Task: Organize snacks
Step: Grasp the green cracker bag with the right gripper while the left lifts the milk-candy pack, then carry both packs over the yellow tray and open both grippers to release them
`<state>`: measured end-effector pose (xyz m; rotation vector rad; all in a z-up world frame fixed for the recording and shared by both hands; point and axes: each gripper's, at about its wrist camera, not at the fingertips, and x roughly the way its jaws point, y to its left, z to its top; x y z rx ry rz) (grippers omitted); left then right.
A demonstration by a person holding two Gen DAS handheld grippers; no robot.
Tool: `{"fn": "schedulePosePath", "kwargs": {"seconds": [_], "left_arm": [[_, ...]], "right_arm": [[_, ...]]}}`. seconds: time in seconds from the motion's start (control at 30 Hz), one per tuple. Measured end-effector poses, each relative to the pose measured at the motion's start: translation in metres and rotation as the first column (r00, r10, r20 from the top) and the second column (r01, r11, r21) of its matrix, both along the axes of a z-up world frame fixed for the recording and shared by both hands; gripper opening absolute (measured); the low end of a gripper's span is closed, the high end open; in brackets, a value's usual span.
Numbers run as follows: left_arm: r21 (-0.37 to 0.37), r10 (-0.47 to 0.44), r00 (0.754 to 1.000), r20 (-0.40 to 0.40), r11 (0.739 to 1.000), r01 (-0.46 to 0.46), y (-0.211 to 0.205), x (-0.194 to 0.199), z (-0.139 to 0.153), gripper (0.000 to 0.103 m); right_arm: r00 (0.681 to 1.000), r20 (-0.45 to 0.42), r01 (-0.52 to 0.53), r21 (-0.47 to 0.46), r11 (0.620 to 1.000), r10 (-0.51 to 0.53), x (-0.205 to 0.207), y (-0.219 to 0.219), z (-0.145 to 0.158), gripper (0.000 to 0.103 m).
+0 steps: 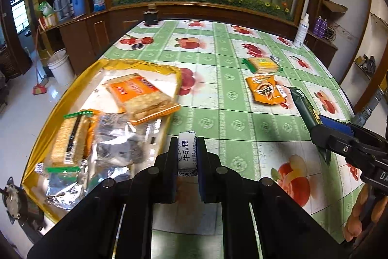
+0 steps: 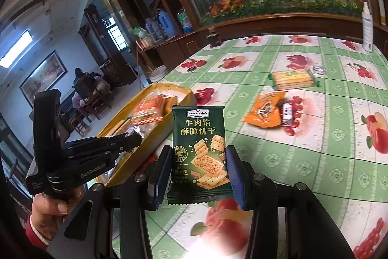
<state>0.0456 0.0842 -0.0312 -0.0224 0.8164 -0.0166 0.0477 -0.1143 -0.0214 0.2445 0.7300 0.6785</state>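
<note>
My left gripper [image 1: 186, 149] is shut on a small white nougat candy [image 1: 186, 152], held just right of the gold tray [image 1: 46, 135]. The tray holds an orange cracker pack [image 1: 140, 94], a second cracker pack [image 1: 70, 140] and silver wrappers. My right gripper [image 2: 197, 162] is shut on a dark green beef cracker packet [image 2: 200, 154], lifted above the table; the same packet [image 1: 303, 106] shows at the right of the left wrist view. On the cloth farther off lie an orange snack bag [image 2: 264, 111], a green-edged cracker pack [image 2: 292, 78] and a small candy [image 2: 287, 114].
A green fruit-print cloth [image 1: 218, 113] covers the table. A dark jar [image 1: 150, 15] stands at its far edge and a white spray bottle [image 1: 302, 30] at the far right. A white bucket [image 1: 60, 67] and a broom sit on the floor left. A person sits in the background.
</note>
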Motion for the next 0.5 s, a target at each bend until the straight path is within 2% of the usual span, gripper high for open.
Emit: {"fn": "schedulePosePath", "kwargs": {"seconds": [0.5], "left_arm": [[0.03,0.167,0.986,0.018,0.985,-0.167,0.069,-0.017,0.001,0.011]], "right_arm": [[0.99,0.024,-0.141,-0.013,0.99,0.141,-0.009,0.077,0.015,0.045]]}}
